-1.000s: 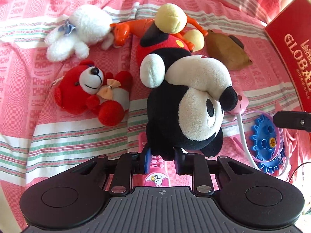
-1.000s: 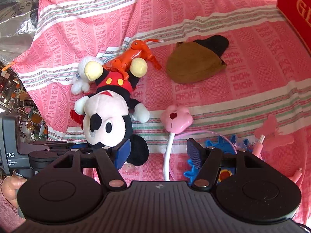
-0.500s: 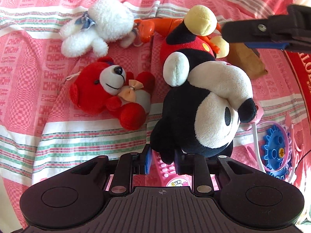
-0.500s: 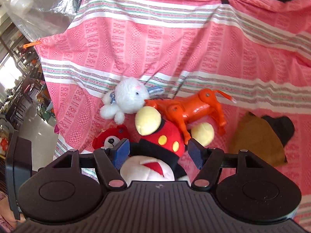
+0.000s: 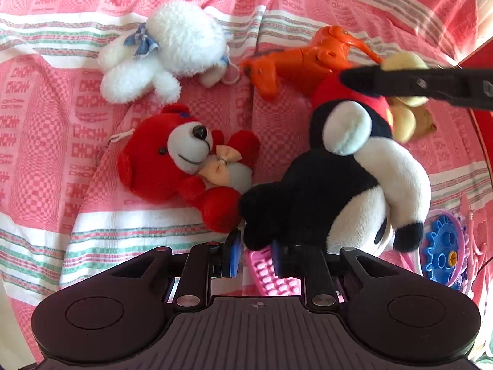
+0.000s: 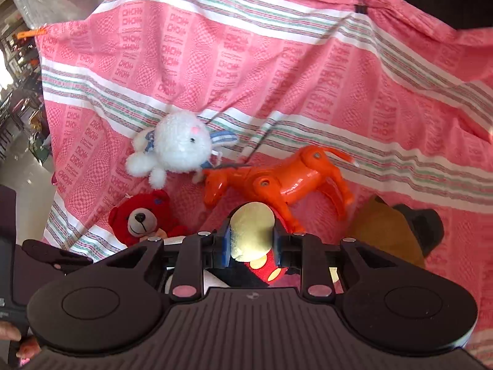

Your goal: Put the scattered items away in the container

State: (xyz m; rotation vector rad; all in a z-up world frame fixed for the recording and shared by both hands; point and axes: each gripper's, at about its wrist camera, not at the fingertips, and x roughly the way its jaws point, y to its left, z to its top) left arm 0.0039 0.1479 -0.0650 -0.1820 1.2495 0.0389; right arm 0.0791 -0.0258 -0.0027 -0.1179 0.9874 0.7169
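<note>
Toys lie scattered on a pink striped cloth [image 6: 308, 71]. In the left wrist view we see the left gripper [image 5: 254, 254] at the black ear of the mouse plush [image 5: 332, 191]. Its jaws are opening, with the ear's edge between the blue pads; we cannot tell whether the pads press on it. A pink toy keypad [image 5: 274, 279] lies on the cloth under that gripper.

In the right wrist view, the right gripper [image 6: 251, 243] has its jaws closing on one yellow foot [image 6: 251, 231] of the mouse plush, and both pads touch the foot's sides. The plush's red shorts with yellow buttons sit just below the foot.

Around it we note a red teddy bear [image 5: 185, 166] touching the plush's ear, a white fluffy plush [image 5: 169, 46] farther off, an orange plastic horse [image 6: 283, 182] lying on its side just beyond the held foot, and a brown plush [image 6: 391, 231] beside that horse. A blue gear toy [image 5: 442, 252] lies at the right edge of the left view. A red box [image 5: 483, 92] shows only as an edge at right.
</note>
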